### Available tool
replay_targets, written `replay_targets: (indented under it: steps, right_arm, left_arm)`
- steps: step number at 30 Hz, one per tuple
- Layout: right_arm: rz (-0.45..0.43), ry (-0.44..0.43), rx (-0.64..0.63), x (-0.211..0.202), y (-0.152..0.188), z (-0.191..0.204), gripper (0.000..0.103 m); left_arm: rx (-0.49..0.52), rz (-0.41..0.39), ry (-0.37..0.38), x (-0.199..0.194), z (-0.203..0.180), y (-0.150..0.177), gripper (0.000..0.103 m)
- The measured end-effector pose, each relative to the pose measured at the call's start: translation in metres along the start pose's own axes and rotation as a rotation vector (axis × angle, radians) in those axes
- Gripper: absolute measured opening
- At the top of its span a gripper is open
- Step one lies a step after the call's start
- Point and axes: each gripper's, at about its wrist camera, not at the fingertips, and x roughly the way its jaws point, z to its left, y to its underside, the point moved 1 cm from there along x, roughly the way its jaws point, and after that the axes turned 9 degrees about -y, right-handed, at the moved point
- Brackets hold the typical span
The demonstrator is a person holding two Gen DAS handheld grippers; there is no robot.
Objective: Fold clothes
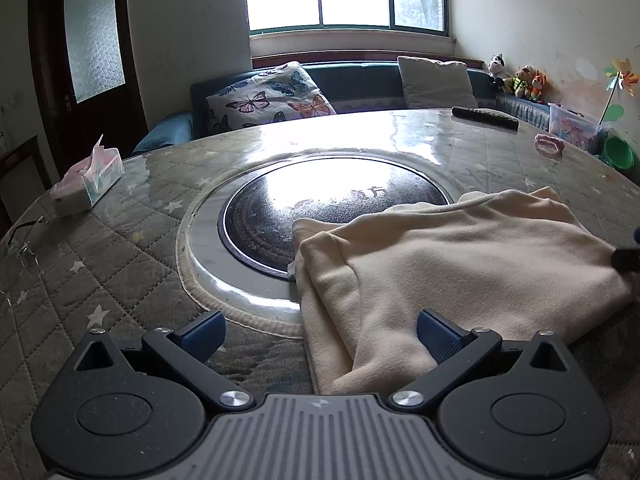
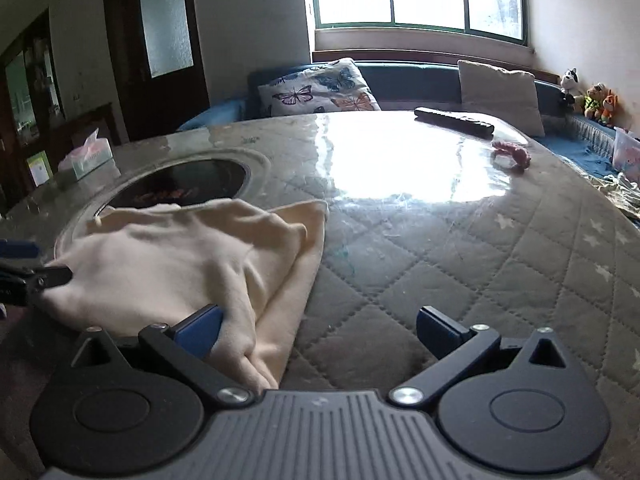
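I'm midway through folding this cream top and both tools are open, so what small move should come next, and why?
Probably close the right tool on the near corner of the cream top. Its left finger already touches the cloth there, the layers look uneven, and the left tool is open at the opposite edge, ready to take its own corner.

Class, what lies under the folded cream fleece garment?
The cream fleece garment covers quilted grey tablecloth and the black round hotplate's near edge; anything else beneath is hidden.

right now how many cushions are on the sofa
2: a butterfly cushion at the sofa's left end, and a plain pale cushion further right near the stuffed toys. Others may be hidden behind the table.
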Motion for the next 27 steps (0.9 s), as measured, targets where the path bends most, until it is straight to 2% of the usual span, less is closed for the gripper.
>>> replay_targets:
  steps: [5, 8, 11, 16, 22, 27]
  right_arm:
    - [-0.036, 0.009, -0.015, 0.0, -0.011, 0.005, 0.103]
    - [-0.028, 0.02, 0.0, 0.01, -0.013, 0.003, 0.103]
    - [0.018, 0.061, -0.022, 0.023, -0.01, 0.003, 0.103]
    - [0.005, 0.064, -0.031, 0.02, -0.008, 0.003, 0.103]
    - [-0.018, 0.045, -0.024, 0.018, -0.025, 0.006, 0.103]
    - [-0.013, 0.057, -0.027, 0.037, -0.038, 0.006, 0.103]
  left_arm:
    - [0.001, 0.001, -0.001, 0.0, -0.001, 0.001, 0.103]
    - [-0.002, 0.001, 0.002, 0.0, 0.0, 0.001, 0.103]
    - [-0.004, 0.003, 0.005, 0.0, 0.0, 0.001, 0.103]
    - [0.007, 0.008, 0.006, 0.001, 0.0, -0.002, 0.103]
    - [0.035, 0.004, 0.008, 0.0, -0.003, -0.015, 0.103]
    - [0.042, 0.012, -0.021, 0.012, -0.006, -0.026, 0.103]
